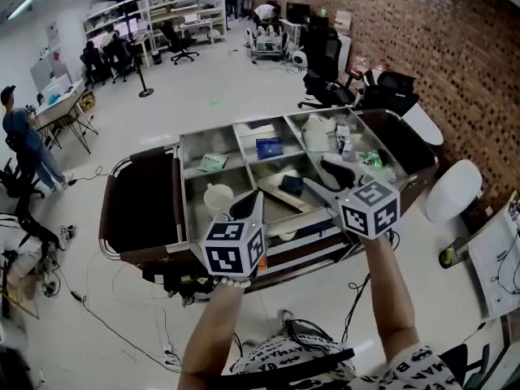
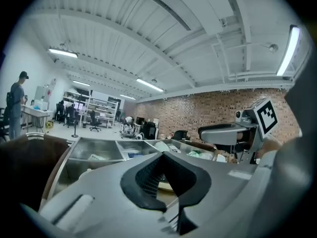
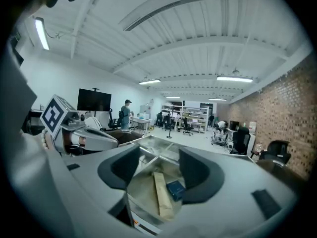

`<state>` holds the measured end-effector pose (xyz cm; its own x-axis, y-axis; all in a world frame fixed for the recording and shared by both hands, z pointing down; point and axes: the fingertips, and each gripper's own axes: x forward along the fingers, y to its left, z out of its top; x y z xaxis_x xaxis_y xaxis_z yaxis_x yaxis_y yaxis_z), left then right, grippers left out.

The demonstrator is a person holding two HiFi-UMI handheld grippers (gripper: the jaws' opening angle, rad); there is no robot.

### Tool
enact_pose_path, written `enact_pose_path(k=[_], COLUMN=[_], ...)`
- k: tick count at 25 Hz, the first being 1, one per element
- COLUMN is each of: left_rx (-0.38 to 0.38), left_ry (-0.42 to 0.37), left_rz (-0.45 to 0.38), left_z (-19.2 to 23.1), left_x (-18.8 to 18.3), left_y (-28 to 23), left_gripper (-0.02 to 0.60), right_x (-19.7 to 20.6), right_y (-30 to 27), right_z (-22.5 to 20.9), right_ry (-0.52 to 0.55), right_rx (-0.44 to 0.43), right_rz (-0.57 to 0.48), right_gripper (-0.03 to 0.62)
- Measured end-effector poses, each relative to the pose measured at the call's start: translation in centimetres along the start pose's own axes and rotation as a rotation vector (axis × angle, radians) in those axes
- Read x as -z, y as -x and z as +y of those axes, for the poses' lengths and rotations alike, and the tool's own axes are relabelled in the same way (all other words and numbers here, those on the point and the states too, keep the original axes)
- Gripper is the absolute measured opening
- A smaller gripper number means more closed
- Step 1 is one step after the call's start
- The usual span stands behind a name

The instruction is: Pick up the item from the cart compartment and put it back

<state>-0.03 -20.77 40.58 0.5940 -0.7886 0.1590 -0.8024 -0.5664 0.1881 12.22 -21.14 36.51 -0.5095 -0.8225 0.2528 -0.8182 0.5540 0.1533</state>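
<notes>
A metal cart (image 1: 180,187) with several open compartments stands in front of me. In its near middle compartment lie a small dark blue box (image 1: 291,185) (image 3: 176,189) and a pale wooden strip (image 1: 282,204) (image 3: 161,195). My right gripper (image 1: 325,179) (image 3: 158,170) hovers over that compartment, open, with nothing between its jaws. My left gripper (image 1: 248,202) (image 2: 166,175) hangs beside it near a white cup (image 1: 218,196), its jaws shut and empty. Each gripper shows in the other's view, apart from it.
Other compartments hold a blue card (image 1: 269,147), a green packet (image 1: 213,162) and white items (image 1: 322,132). A white round stool (image 1: 452,189) and office chairs (image 1: 329,88) stand to the right by the brick wall. Cables lie on the floor. People stand at the far left.
</notes>
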Motion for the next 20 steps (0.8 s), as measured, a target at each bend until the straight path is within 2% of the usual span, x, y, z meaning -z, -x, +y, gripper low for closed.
enact_pose_path(k=[1,2,10,14,20], left_rx=[-0.005,-0.01,-0.047,-0.083,-0.124], left_ry=[0.006,0.008,0.041,0.045,0.055], left_rz=[-0.004,-0.005,-0.006,0.01,0.055], left_z=[0.1,0.1,0.5,1.3,3.6], left_x=[-0.5,-0.9,-3.5,-4.2,-3.7], left_y=[-0.3,-0.5,-3.5,-5.4,-8.0], left_gripper=[0.0,0.0,0.0,0.0,0.0], right_x=[-0.8,-1.5,-4.4,-3.8,-1.6], right_y=[-0.7,-1.3,-6.9,-10.4,-15.4], right_z=[-0.3,-0.5,-4.4,-5.7,-8.5], right_ry=[0.016,0.03,0.104,0.123,0.088], right_rx=[-0.018,-0.034,-0.058,-0.08,-0.104], right_rz=[0.011,0.021,0.112,0.171,0.287], right_gripper=[0.304,0.314,0.316,0.344,0.344])
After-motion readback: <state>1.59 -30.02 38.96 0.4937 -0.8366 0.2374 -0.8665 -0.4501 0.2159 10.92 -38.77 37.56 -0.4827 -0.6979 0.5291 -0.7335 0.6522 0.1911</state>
